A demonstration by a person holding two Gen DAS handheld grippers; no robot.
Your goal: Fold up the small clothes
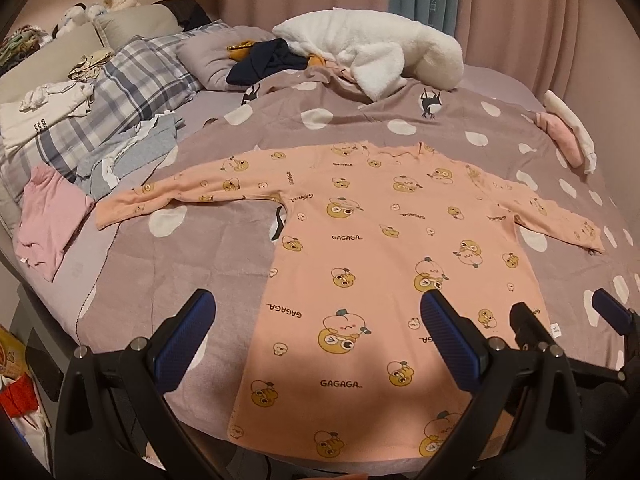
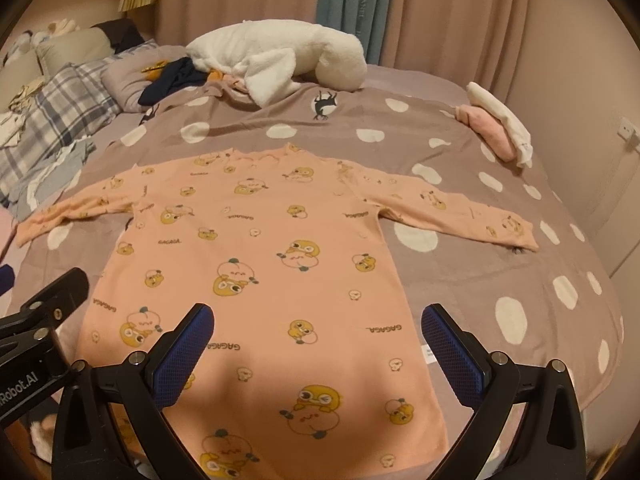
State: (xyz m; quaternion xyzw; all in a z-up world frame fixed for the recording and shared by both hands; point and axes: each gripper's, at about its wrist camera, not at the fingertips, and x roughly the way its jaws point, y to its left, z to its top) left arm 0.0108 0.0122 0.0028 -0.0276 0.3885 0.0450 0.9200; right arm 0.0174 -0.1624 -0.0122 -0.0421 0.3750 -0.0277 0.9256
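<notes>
A peach long-sleeved shirt [image 1: 380, 248] with yellow cartoon prints lies flat on the bed, collar away from me, both sleeves spread out; it also shows in the right wrist view [image 2: 272, 264]. My left gripper [image 1: 316, 312] is open and empty above the shirt's lower left part. My right gripper [image 2: 318, 324] is open and empty above the shirt's lower right part. The right gripper also shows at the right edge of the left wrist view [image 1: 568, 312]. Part of the left gripper shows at the left edge of the right wrist view.
The bed has a mauve spotted blanket [image 1: 168, 276]. A pink garment [image 1: 48, 216], grey clothes [image 1: 128, 152] and plaid pillows [image 1: 132, 76] lie at the left. A white plush toy [image 1: 372, 44] lies at the back. Folded pink and white clothes [image 2: 496, 128] sit at the right.
</notes>
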